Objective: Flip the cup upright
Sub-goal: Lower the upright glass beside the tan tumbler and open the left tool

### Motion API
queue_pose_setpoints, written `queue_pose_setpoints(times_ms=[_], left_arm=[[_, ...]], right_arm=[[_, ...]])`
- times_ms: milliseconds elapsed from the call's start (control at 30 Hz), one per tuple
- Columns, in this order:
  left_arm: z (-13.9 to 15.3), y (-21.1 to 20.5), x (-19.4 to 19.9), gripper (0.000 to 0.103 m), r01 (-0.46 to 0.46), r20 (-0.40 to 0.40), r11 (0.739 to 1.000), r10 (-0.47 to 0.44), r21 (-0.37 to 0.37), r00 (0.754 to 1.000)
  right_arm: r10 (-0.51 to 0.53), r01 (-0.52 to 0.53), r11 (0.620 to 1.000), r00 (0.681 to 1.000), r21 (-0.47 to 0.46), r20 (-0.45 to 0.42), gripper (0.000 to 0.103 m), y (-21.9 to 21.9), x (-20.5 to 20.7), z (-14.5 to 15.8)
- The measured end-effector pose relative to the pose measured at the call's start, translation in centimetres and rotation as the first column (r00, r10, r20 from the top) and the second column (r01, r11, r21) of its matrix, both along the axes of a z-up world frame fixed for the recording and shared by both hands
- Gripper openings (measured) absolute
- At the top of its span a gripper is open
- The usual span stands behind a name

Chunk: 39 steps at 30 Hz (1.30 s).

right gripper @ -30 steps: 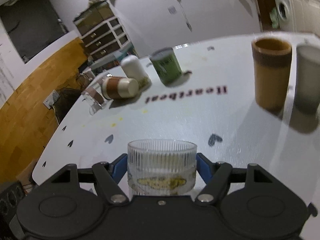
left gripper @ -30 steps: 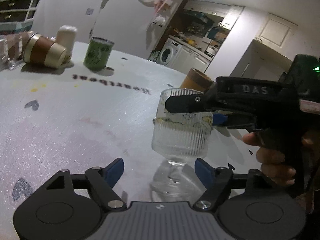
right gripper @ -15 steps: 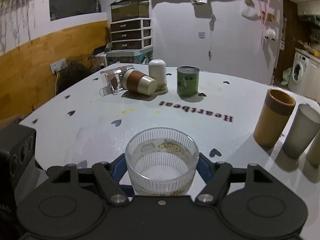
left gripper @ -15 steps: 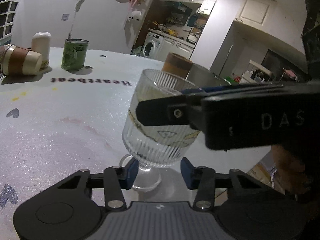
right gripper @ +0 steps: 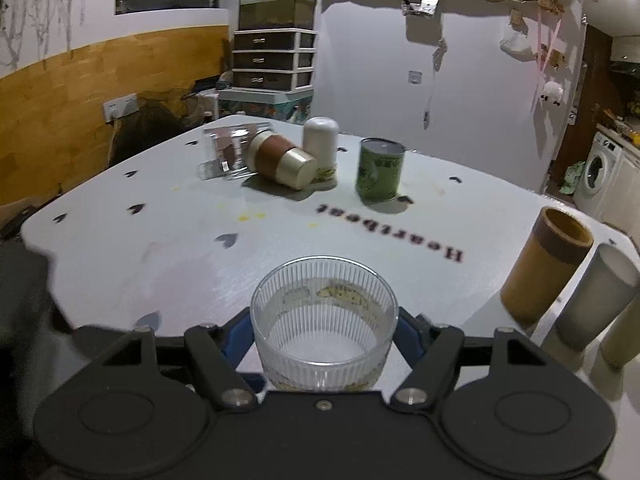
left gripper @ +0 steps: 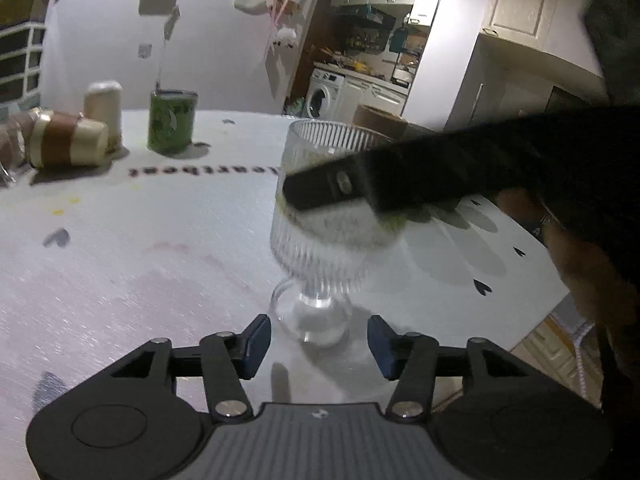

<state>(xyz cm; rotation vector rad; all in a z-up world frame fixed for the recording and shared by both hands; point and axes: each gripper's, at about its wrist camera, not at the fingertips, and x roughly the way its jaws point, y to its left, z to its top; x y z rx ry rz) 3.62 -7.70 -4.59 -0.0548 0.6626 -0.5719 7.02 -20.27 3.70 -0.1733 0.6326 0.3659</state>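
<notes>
Your right gripper [right gripper: 325, 330] holds the ribbed stemmed glass [left gripper: 334, 196] by its bowl, upright, foot on the bench [left gripper: 140, 240]. Left gripper [left gripper: 318, 338] jaws stand wide beside the foot. The glass is stiff, slippery and fragile; grip the bowl gently.

The clear ribbed glass goblet [right gripper: 325, 320] is glossy, with fine vertical fluting. The white worktop [right gripper: 360, 232] looks matt and faintly grained. The right claw [right gripper: 325, 334] has matt black plastic arms, blue pads and bright metal rivets. The green tin can [right gripper: 380, 170] has a dull metal rim. The tan cylindrical cup [right gripper: 544, 264] looks matt; the grey tumbler [right gripper: 596, 298] looks frosted.
</notes>
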Motion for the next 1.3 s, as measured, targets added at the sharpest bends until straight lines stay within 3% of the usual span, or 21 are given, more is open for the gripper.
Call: queue_pose_setpoints(times_ms=[67,300,767,933,1133,1200,1300], left_arm=[[0.2,0.4,-0.3,0.066,-0.019,0.032,1.0,0.018,0.006,0.999],[0.4,1.8,-1.2,0.082,-0.081,0.133,0.997,0.079,0.013,0.988],[-0.7,3.4,-0.7,0.083,-0.135,0.115,0.991,0.132,0.016,0.985],[-0.8,3.9,-0.7,0.083,-0.148,0.111,0.989,0.146,0.014,0.983],[-0.7,4.0,-0.8,0.083,-0.151,0.112,0.988,0.148,0.014,0.983],[-0.6,4.0,-0.9,0.083,-0.153,0.116,0.988,0.15,0.015,0.982],[-0.5,3.9,-0.9,0.083,-0.158,0.121,0.987,0.155,0.019,0.98]], right_arm=[[-0.037,0.037,0.999,0.999,0.02,0.01,0.073,-0.7,1.5,0.5],[-0.205,0.204,0.978,0.978,0.051,0.03,0.073,-3.2,8.0,1.8],[-0.428,0.426,0.902,0.904,0.073,0.008,0.073,-6.1,17.8,0.2],[-0.453,0.454,0.888,0.891,0.072,-0.041,0.073,-6.4,19.0,-1.1],[-0.437,0.438,0.898,0.899,0.044,-0.019,0.075,-5.9,18.9,-1.1],[-0.442,0.442,0.897,0.897,0.024,0.015,0.086,-5.5,18.4,-1.1],[-0.437,0.436,0.9,0.899,0.024,0.041,0.087,-5.5,17.2,-0.6]])
